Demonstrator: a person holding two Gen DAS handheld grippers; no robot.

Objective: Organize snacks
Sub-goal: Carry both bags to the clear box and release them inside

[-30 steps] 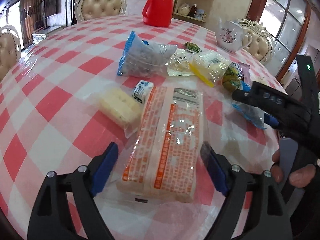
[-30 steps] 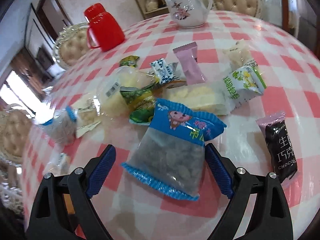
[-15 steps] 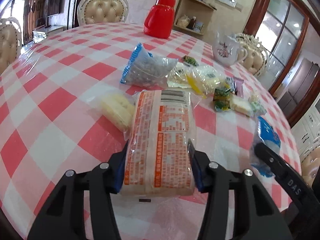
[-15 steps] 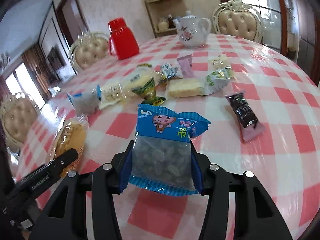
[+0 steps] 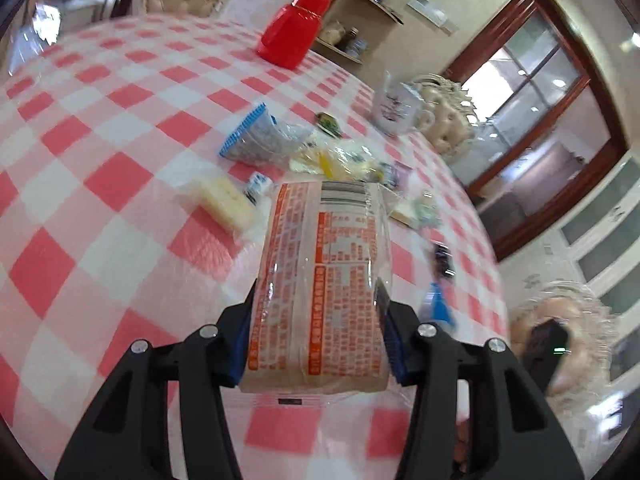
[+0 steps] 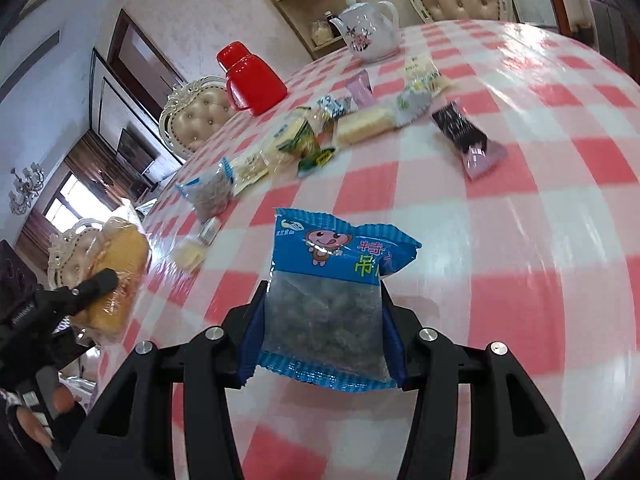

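My left gripper (image 5: 316,340) is shut on a long orange-printed clear packet (image 5: 324,280) and holds it above the checked table (image 5: 100,208). The packet also shows in the right wrist view (image 6: 116,280), at the far left, held by the left gripper. My right gripper (image 6: 320,336) is shut on a blue packet of dark dried fruit (image 6: 328,296), lifted off the table. Several snacks lie in a row further out: another blue packet (image 5: 260,140), a pale wafer pack (image 5: 224,200), a dark chocolate bar (image 6: 464,136).
A red jug (image 5: 296,28) and a white teapot (image 6: 368,32) stand at the far side of the round table. Cream padded chairs (image 6: 200,116) ring it. The table edge curves close on the right in the left wrist view.
Both grippers closed on their packets and lifted them off the table. Both have since risen further and tilted, and the snack row looks further away.
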